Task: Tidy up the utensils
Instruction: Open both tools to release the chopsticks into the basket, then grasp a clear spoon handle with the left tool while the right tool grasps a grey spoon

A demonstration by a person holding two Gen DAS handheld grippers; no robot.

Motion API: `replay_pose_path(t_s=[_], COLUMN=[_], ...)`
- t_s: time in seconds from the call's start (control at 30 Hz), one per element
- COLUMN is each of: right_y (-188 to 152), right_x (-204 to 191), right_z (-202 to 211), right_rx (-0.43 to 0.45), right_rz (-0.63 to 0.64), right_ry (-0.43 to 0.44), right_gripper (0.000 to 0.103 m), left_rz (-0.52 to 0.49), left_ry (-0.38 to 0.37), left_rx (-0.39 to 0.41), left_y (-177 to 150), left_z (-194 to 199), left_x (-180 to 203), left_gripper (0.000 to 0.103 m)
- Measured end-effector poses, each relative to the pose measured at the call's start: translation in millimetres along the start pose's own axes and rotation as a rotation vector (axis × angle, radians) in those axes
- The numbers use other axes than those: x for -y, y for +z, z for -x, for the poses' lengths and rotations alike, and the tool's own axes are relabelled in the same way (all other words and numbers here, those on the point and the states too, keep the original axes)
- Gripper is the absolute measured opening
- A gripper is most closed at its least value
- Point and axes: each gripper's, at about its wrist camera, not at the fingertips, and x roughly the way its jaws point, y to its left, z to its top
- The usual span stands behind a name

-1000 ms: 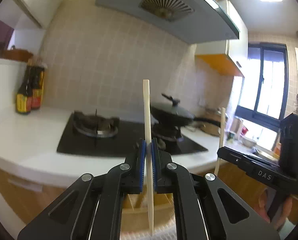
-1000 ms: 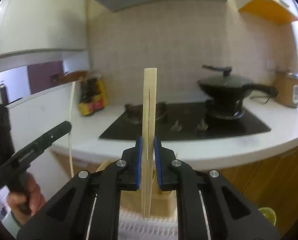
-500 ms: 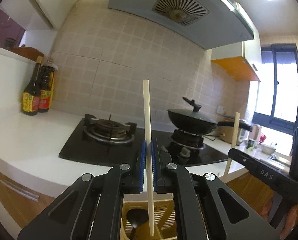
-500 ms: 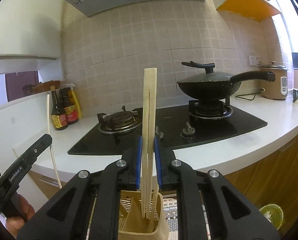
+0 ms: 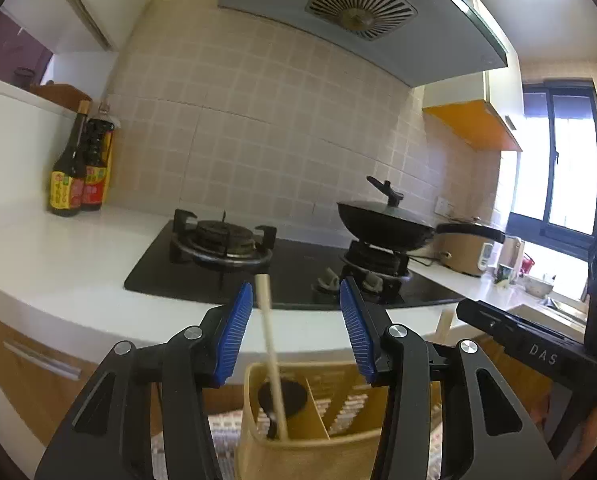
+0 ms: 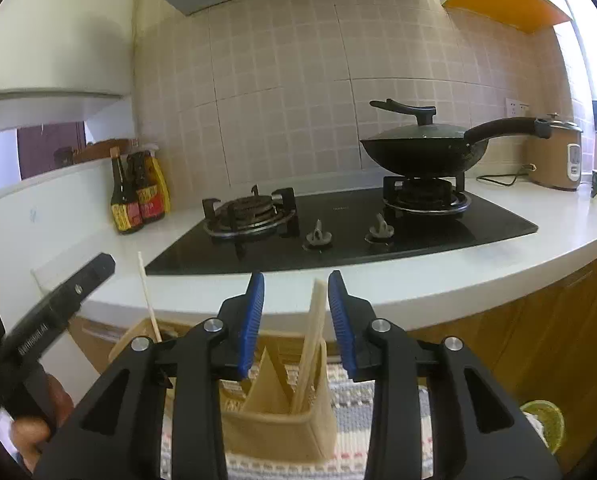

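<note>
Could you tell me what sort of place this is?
A home kitchen, most likely: a gas hob set in a white counter, a lidded wok on one burner, and a range hood against the tiled wall.

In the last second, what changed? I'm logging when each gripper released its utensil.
Both opened. The left gripper let go of the single pale wooden chopstick, the right gripper the pale wooden chopstick pair; both now stand in the beige plastic utensil holder. Stove and black lidded wok unchanged.
</note>
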Motion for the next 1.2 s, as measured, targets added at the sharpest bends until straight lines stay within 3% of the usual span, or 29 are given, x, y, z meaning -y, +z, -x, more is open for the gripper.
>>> replay_pose_path(t_s=[0.1, 0.43, 0.63, 0.93, 1.07, 1.2], right_y=[-2.8, -5.1, -22.7, -102.7, -137.6, -159.7], right_x=[0.8, -11.4, -17.0, -19.2, -17.7, -15.2], right_z=[15.8, 77.0, 102.8, 81.7, 70.0, 59.6], right_rx=[-0.036, -0.165, -0.328, -0.778, -0.899, -0.976], right_rz=[-0.007, 0.047, 0.072, 0.082, 0.065, 0.039], right_ry=[0.028, 0.003, -0.035, 0.03, 0.043, 0.059], right_gripper=[0.03, 0.03, 0.036, 0.04, 0.035, 0.028], left_rz=[0.017, 0.006, -0.024, -0.015, 0.023, 0.032], left_ry=[-0.034, -0.093, -0.088, -0.101, -0.15, -0.175], left_rx=[-0.024, -0.127, -0.352, -0.753, -0.906, -0.987], left_y=[4.3, 18.4, 1.4, -82.4, -117.4, -140.2], left_z=[16.3, 79.5, 105.5, 120.9, 116.1, 112.0], left_x=[-0.6, 18.4, 31.3, 18.0, 10.2, 8.2], left_gripper=[0.047, 0.049, 0.049, 0.047, 0.04, 0.039])
